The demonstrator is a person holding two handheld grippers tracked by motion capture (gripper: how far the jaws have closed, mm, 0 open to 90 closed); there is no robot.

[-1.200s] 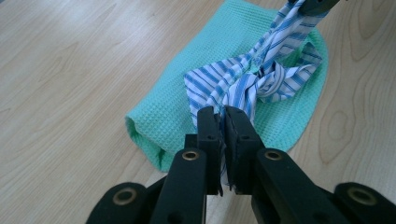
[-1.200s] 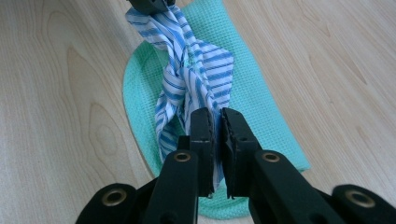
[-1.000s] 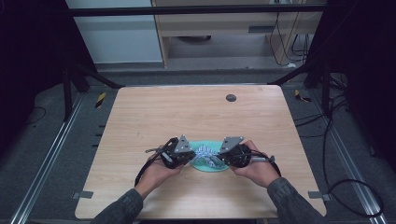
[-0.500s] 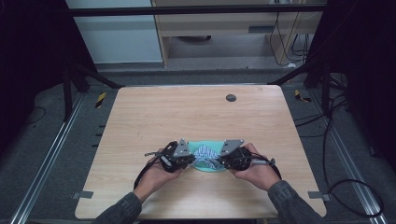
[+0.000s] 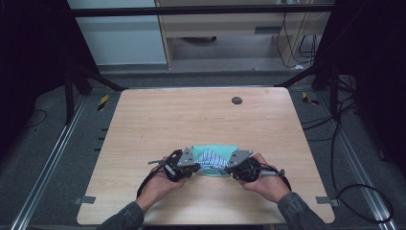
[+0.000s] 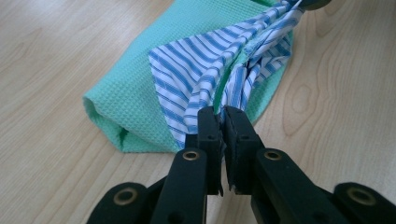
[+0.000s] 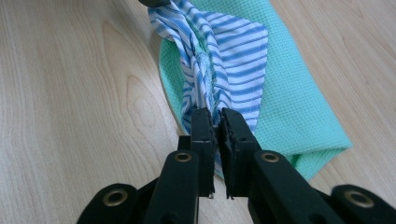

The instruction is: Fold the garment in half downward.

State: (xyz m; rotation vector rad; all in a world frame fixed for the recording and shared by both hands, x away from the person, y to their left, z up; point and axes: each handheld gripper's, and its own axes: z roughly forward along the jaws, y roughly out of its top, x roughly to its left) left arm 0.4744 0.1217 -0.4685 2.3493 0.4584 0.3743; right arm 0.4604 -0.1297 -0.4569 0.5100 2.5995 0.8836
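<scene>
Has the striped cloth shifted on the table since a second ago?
No. The striped cloth, pinched by the left gripper and right gripper, sits as far below the dark table hole as before.

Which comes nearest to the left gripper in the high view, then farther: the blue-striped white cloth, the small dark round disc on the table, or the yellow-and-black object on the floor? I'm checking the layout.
1. Blue-striped white cloth: clamped in the left gripper, on the green waffle cloth.
2. Yellow-and-black object: floor, beyond the table's far left corner.
3. Small dark round disc: far table edge. Close to item 2; this order is uncertain.
</scene>
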